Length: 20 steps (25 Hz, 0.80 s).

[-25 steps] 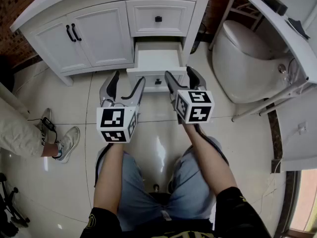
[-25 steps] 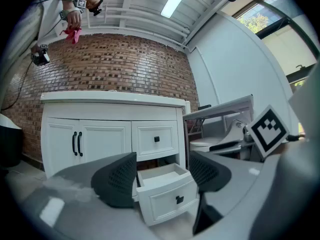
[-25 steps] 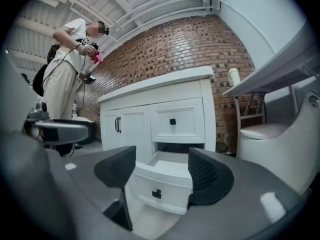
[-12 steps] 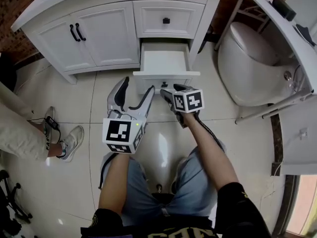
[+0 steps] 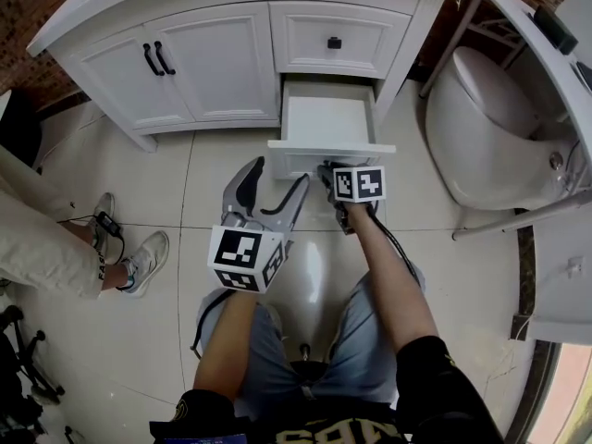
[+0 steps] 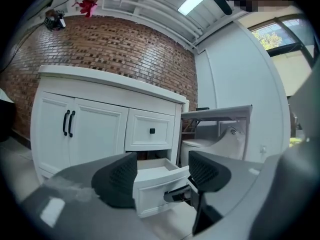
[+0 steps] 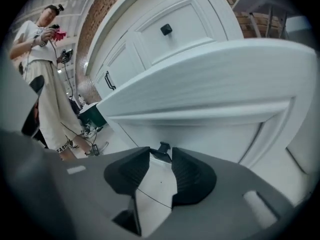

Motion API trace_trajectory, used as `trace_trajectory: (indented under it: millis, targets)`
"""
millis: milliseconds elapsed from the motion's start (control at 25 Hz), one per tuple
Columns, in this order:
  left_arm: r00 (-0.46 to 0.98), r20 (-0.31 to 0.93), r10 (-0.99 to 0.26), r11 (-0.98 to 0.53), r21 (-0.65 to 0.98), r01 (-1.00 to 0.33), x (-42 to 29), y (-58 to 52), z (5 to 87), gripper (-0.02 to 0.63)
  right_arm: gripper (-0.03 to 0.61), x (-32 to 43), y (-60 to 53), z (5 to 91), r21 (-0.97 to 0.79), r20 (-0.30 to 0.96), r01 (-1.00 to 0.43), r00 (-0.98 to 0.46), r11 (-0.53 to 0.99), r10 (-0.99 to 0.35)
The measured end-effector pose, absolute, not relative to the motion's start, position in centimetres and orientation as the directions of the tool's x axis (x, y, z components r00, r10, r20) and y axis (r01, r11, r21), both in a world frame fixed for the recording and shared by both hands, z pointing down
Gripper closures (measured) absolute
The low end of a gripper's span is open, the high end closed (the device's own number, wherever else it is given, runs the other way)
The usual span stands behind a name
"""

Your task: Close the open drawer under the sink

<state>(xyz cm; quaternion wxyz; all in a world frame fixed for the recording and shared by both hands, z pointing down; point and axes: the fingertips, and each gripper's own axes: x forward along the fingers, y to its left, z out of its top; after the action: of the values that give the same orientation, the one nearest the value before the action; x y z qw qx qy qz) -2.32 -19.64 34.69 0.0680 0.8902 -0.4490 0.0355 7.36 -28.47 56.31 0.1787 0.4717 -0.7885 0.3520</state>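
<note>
The white vanity's lower drawer stands pulled out, and nothing shows inside it. My right gripper is down against the drawer front. Its jaws are closing, and the small black knob sits just at their tips with a gap still on either side. My left gripper hovers open to the left of the drawer and a little back from it, with nothing between its fingers. In the left gripper view the drawer shows between its pads, with the right gripper at the drawer's front.
Above the open drawer is a shut upper drawer, with double cabinet doors to its left. A toilet stands close on the right. A person's leg and shoes are on the tiled floor at the left.
My right gripper has dropped and gone forward to the drawer front, tilting downward, and its jaws have narrowed. The left gripper stayed open and sank slightly.
</note>
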Motion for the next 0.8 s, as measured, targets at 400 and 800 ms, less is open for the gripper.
trace_trajectory:
  millis: [400, 800]
  targets:
    - [0.481, 0.218, -0.849, -0.491, 0.009, -0.871, -7.4, -22.6, 37.4, 0.290, 0.436, 7.6, -33.7, 56.6, -0.434, 0.485, -0.838, -0.527, 0.332, -0.698]
    - [0.463, 0.211, -0.861, -0.461, 0.060, -0.885, -8.2, -24.8, 38.0, 0.291, 0.527, 14.4, -37.3, 64.1, 0.119, 0.815, -0.969, -0.030, 0.218, -0.579]
